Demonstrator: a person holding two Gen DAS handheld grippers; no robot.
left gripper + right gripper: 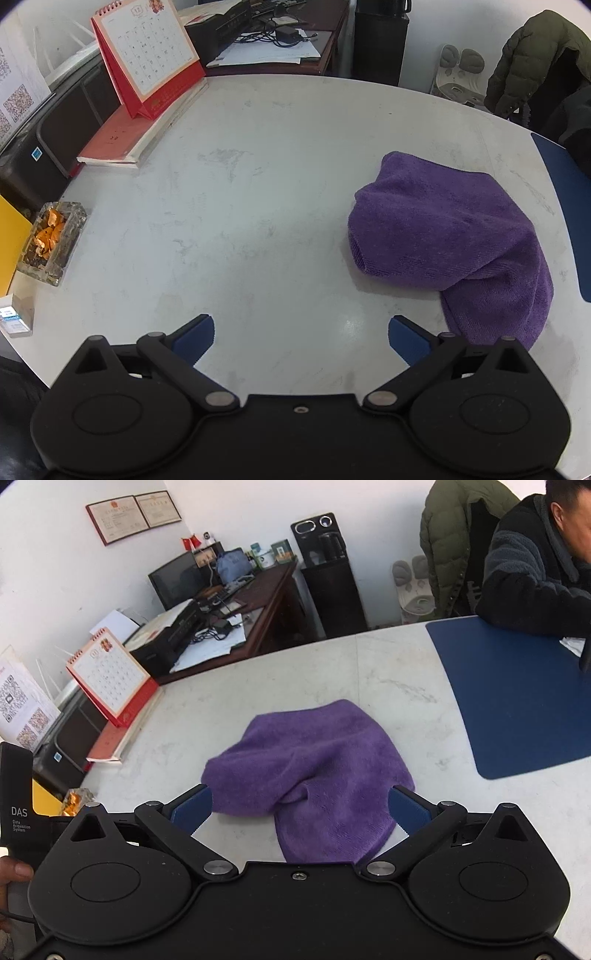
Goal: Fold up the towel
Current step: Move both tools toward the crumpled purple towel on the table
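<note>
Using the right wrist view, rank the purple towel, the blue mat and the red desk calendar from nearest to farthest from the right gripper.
Measured from the right gripper:
1. Purple towel: crumpled, its near end lying between the open fingers.
2. Blue mat: on the table, ahead to the right.
3. Red desk calendar: standing at the table's far left edge.

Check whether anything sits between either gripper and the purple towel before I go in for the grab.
Nothing visible does. The right gripper is open with the towel directly ahead between its fingers. The left gripper is open over bare table, with the towel off to its right and only tabletop between.
</note>
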